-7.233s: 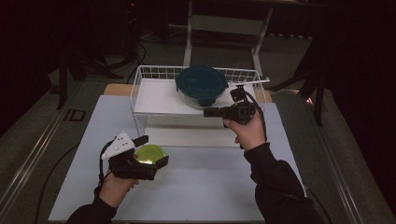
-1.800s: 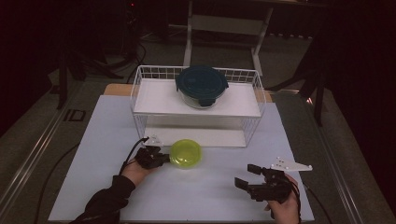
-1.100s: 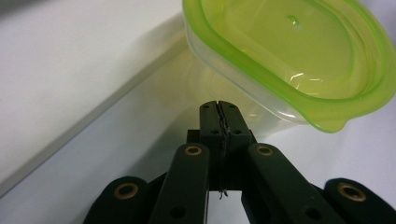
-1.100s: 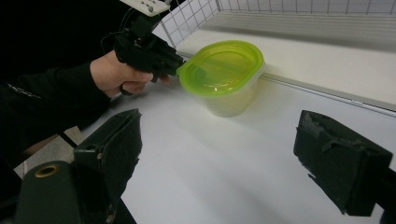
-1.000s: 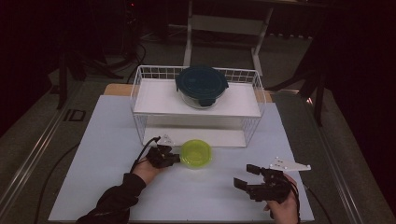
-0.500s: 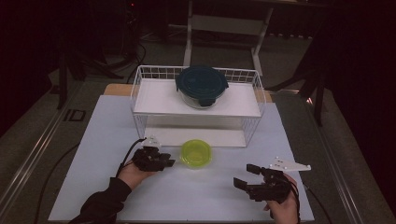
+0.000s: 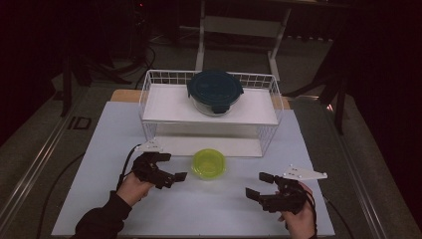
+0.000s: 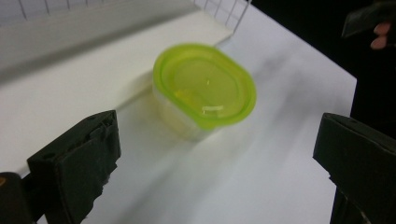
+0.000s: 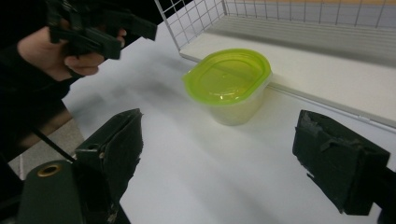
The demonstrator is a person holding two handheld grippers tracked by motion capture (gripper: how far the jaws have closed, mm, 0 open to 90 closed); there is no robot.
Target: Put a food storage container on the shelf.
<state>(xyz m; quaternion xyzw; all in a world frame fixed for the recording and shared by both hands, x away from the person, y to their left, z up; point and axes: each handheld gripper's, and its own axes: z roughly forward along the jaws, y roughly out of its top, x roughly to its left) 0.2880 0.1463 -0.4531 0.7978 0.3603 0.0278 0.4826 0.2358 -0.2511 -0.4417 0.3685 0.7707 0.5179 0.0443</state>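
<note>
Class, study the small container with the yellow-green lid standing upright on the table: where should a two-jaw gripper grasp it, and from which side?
Probably the clear body just under the rim of the yellow-green lidded container, jaws across its narrower width, approaching level from the person's side; the wire rack stands close behind.

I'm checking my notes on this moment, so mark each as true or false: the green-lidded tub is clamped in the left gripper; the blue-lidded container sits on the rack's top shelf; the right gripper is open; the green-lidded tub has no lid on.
1. The left gripper clamps the green-lidded tub. False: its jaws have just been opening, with nothing between them; the tub stands apart on the table.
2. The blue-lidded container sits on the wire rack's top shelf. True.
3. The right gripper is open. True.
4. The tub has no lid. False: its green lid is on.
</note>
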